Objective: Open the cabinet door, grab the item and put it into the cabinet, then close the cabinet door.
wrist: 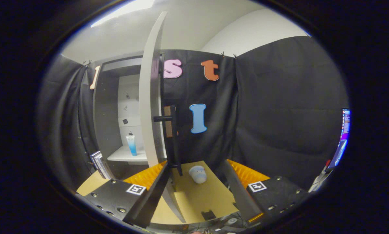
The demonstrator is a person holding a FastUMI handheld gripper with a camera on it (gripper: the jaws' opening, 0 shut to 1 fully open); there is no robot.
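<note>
Overhead, pale ceiling, black cloth walls. Cabinet (pixel 111 107) open, door (pixel 150 97) swung edge-on, dark handle (pixel 174 136). Tan table (pixel 204 198) below. Claw (pixel 194 191) spread wide, holding nothing. Rounded grey-blue item (pixel 198 174) on table between fingers. Blue tube (pixel 131 145) upright on cabinet shelf.

The camera sits on the gripper (pixel 194 182) and looks forward between its two wide-apart fingers. It is close to the open cabinet door (pixel 151 97), edge-on at 12 o'clock. The cabinet (pixel 116 107) sits near 10 o'clock.
</note>
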